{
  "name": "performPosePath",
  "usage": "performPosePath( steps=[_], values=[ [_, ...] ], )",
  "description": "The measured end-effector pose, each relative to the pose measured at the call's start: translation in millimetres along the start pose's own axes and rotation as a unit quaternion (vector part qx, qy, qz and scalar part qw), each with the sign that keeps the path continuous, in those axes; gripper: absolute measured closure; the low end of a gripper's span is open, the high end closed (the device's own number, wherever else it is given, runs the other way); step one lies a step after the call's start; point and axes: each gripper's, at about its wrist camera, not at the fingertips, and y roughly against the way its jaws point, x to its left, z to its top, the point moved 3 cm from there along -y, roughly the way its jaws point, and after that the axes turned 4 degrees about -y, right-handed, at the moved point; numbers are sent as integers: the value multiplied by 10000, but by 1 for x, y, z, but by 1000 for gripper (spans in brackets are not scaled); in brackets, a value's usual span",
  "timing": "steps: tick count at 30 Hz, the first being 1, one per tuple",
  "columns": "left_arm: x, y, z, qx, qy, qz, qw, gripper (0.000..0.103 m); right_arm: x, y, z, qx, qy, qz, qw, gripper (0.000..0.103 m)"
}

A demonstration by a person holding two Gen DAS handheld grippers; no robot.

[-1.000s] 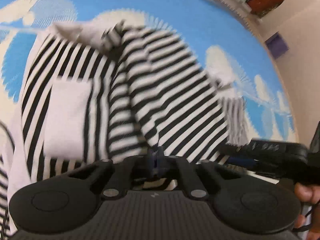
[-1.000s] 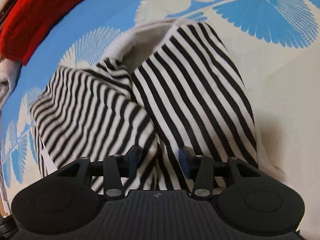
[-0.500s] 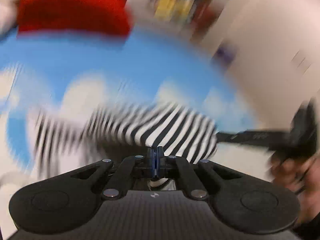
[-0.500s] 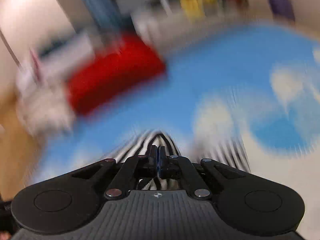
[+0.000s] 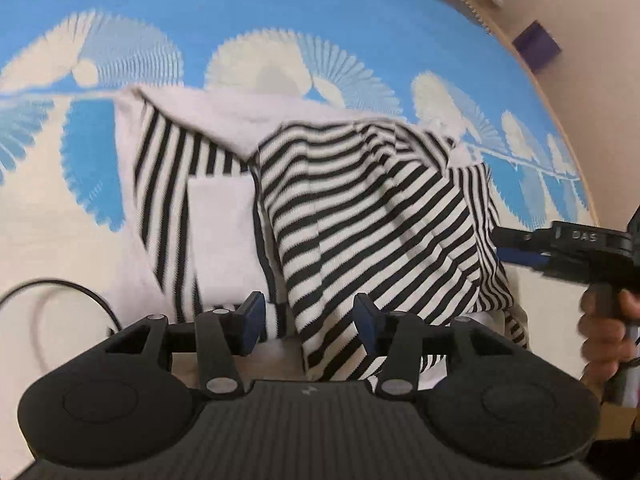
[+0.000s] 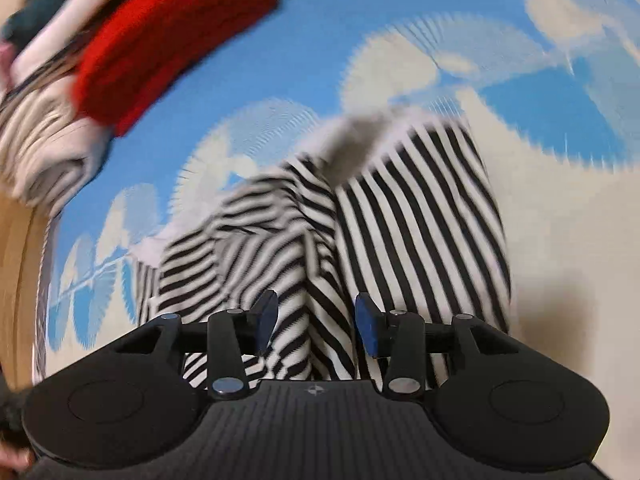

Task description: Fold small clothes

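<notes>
We see the black-and-white striped garment (image 5: 360, 216) lying on the blue and cream patterned cloth (image 5: 280, 12), one half folded over the other so its stripes run crosswise over the part beneath, with a plain white pocket patch (image 5: 218, 236) showing to the left of the fold. Half a second ago both pairs of fingers were pinched together on striped fabric held up in the air; now the garment is down and flat. Our left gripper (image 5: 308, 322) is opening its fingers, the striped edge lying between them with no pad pressing on it. Our right gripper (image 6: 316, 322) is opening too, and the cloth lies loose between its blue pads. In the left view the right gripper sits at the garment's right edge. A red folded garment (image 6: 168, 36) rests on a pile at the far left.
</notes>
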Motion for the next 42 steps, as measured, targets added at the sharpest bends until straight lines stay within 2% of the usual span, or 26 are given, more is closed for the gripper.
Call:
performPosePath(
  steps=[3, 6, 8, 10, 11, 12, 13, 14, 15, 17, 19, 21, 22, 23, 24, 25, 26, 27, 28, 29, 31, 32, 34, 36, 37, 42],
  values=[
    [-7, -17, -1, 292, -110, 166, 9994, 51, -5, -25, -8, 261, -379, 20, 9989, 58],
    [-9, -29, -2, 424, -213, 298, 9984, 55, -4, -38, -10, 298, -508, 6, 9983, 58],
    [-8, -32, -4, 439, -224, 325, 9983, 65, -2, -40, -9, 298, -605, 22, 9977, 58],
    [-8, -34, -2, 416, -213, 346, 9983, 88, 3, -43, -5, 289, -659, 115, 9973, 58],
    [-8, -33, 0, 378, -204, 364, 9984, 93, 5, -46, -4, 282, -650, 148, 9974, 58],
    [-8, -32, 2, 266, -181, 389, 9987, 99, 8, -46, -3, 284, -611, 163, 9976, 65],
    [-8, -28, 6, 100, -133, 389, 9991, 100, 11, -46, -4, 265, -574, 146, 9979, 86],
    [-7, -21, 12, -148, -78, 419, 9990, 100, 12, -46, -3, 244, -555, 122, 9981, 96],
    [-6, -14, 18, -408, -72, 508, 9979, 100, 13, -43, -1, 173, -589, 153, 9980, 99],
    [-5, 17, 31, -1437, -81, 688, 9872, 101, 13, -29, 4, -179, -785, 353, 9961, 100],
    [-6, 61, 39, -2692, -70, 440, 9621, 101, 23, 3, 12, -870, -620, 720, 9917, 100],
    [-5, 85, 39, -3355, -223, 568, 9401, 101, 32, 41, 16, -1655, -367, 1201, 9782, 100],
    [-2, 86, 38, -3318, -263, 642, 9408, 101, 32, 54, 17, -1888, -313, 1381, 9717, 100],
    [2, 80, 38, -3077, -248, 694, 9486, 101, 30, 62, 16, -2000, -288, 1472, 9682, 100],
    [10, 67, 37, -2620, -159, 845, 9612, 101, 24, 63, 15, -1935, -324, 1372, 9709, 100],
    [22, 48, 33, -1992, 28, 1116, 9736, 101, 17, 57, 14, -1672, -410, 1095, 9790, 100],
    [33, 33, 28, -1541, 206, 1229, 9802, 101, 8, 44, 10, -1224, -557, 716, 9883, 100],
    [41, 22, 23, -1255, 393, 1140, 9847, 99, -7, 23, 2, -526, -784, 347, 9949, 99],
    [46, 15, 20, -1090, 572, 923, 9881, 98, -18, 6, -7, 41, -939, 159, 9955, 99],
    [47, 11, 19, -966, 718, 667, 9905, 96, -27, -7, -17, 423, -1067, 17, 9934, 98],
    [43, 8, 18, -850, 981, 109, 9915, 69, -31, -15, -24, 500, -1114, -186, 9923, 90],
    [41, 8, 17, -824, 1073, -115, 9907, 64, -28, -13, -22, 419, -981, -247, 9940, 87],
    [30, 4, 17, -691, 1230, -518, 9886, 49, -18, -3, -15, 130, -689, -273, 9972, 68],
    [20, -6, 19, -524, 1424, -899, 9843, 45, -14, 4, -11, -60, -605, -254, 9978, 59],
    [18, -12, 18, -439, 1504, -1022, 9824, 44, -13, 4, -9, -54, -633, -211, 9978, 59],
    [-1, -33, 21, -347, 1474, -887, 9845, 44, -11, -10, -11, 275, -801, -162, 9963, 59]
  ],
)
